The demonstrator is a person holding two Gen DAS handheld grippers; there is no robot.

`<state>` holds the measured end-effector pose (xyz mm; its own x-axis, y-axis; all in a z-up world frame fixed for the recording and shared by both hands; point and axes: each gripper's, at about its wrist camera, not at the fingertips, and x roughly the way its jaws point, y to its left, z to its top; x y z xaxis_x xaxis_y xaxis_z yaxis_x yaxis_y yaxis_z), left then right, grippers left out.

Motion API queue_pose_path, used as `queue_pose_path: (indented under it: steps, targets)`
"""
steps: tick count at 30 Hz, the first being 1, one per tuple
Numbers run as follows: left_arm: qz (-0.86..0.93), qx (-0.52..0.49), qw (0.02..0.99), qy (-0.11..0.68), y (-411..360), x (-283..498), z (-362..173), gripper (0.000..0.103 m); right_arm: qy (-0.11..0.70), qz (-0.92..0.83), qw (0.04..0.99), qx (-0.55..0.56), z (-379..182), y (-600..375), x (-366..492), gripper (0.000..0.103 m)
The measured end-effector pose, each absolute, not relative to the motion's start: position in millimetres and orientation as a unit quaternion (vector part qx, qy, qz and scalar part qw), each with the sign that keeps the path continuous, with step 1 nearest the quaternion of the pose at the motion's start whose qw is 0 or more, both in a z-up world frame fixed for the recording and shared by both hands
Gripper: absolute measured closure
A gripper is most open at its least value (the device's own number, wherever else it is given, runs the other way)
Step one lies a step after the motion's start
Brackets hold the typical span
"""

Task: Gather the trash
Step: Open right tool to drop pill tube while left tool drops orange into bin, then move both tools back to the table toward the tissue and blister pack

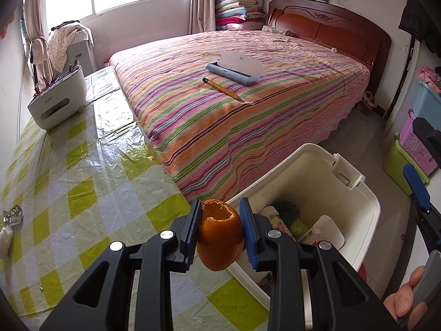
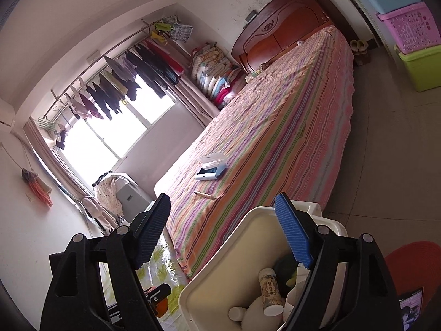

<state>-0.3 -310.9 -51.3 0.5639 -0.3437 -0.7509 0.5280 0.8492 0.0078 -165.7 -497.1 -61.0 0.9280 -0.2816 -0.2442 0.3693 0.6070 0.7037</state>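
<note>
My left gripper [image 1: 220, 230] is shut on a hollow orange peel [image 1: 220, 241] and holds it over the table's right edge, just beside the rim of the white trash bin [image 1: 369, 220]. The bin holds a bottle [image 2: 271, 292], a dark green lump, white paper and other trash. My right gripper [image 2: 224, 230] is open and empty above the bin [image 2: 220, 270]; it also shows at the right edge of the left wrist view [image 1: 419, 190]. The peel and left gripper show low in the right wrist view [image 2: 162, 304].
The table has a yellow-green checked plastic cloth [image 1: 82, 193]. On it are a white organizer [image 1: 59, 99], crumpled foil [image 1: 12, 215] and a white wad [image 1: 5, 238]. The striped bed [image 1: 220, 96] carries a blue case [image 1: 234, 69] and a pencil [image 1: 223, 89]. Storage bins [image 2: 413, 35] stand right.
</note>
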Motion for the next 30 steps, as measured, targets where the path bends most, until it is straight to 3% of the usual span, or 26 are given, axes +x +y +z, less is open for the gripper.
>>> queue_pose_path:
  steps: [18,23,30]
  targets:
    - [-0.271,0.147,0.866,0.395,-357,-5,-60,0.071,0.042,-0.180,0.888,0.421,-65,-504,-169,0.024]
    - [-0.264,0.149,0.873,0.383,-358,-7,-54,0.032,0.042,-0.182,0.889,0.418,-65,-504,-169,0.024]
    - [-0.241,0.160,0.881,0.374,-341,-7,-47,0.029,0.048,-0.181,0.893,0.410,-65,-502,-164,0.024]
